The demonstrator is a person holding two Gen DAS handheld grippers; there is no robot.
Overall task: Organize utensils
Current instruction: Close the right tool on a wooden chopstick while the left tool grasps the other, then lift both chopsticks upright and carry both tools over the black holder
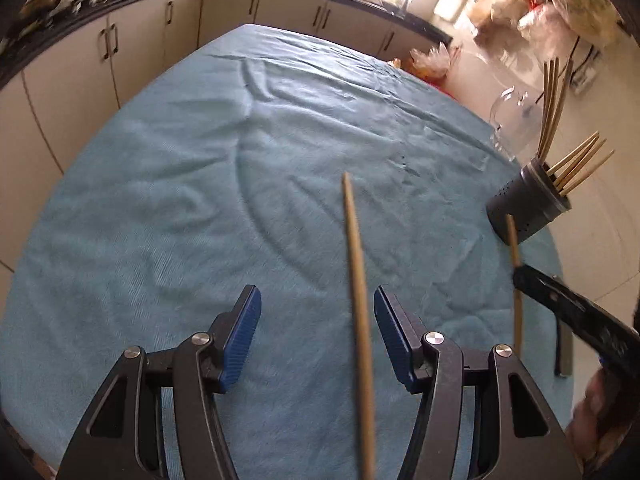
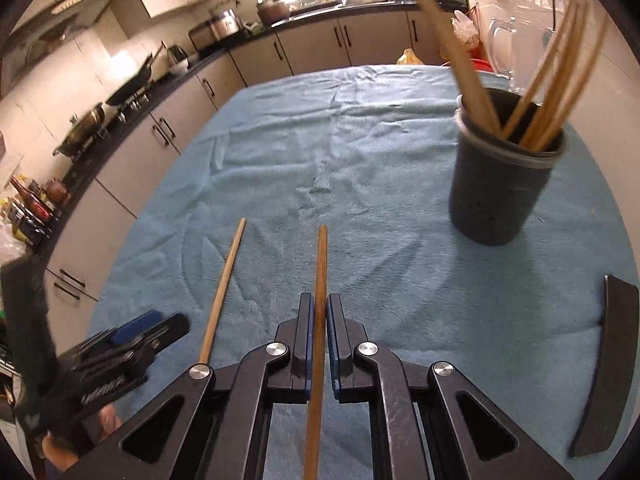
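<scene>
My left gripper (image 1: 316, 300) is open above the blue cloth (image 1: 200, 200). A pale wooden chopstick (image 1: 354, 264) lies on the cloth between its fingers, nearer the right pad, and neither pad touches it. My right gripper (image 2: 319, 304) is shut on a darker chopstick (image 2: 321, 264) that points forward, out past the fingertips. In the left wrist view the right gripper (image 1: 520, 276) comes in from the right edge with that chopstick (image 1: 514, 248). A dark round holder (image 2: 500, 184) with several chopsticks in it stands on the cloth ahead and to the right.
A clear glass pitcher (image 1: 516, 120) stands behind the holder (image 1: 528, 208). A flat dark curved piece (image 2: 608, 368) lies near the cloth's right edge. Kitchen cabinets and a counter with pans (image 2: 132, 84) run along the left and far sides. A hand (image 1: 592, 412) shows at the lower right.
</scene>
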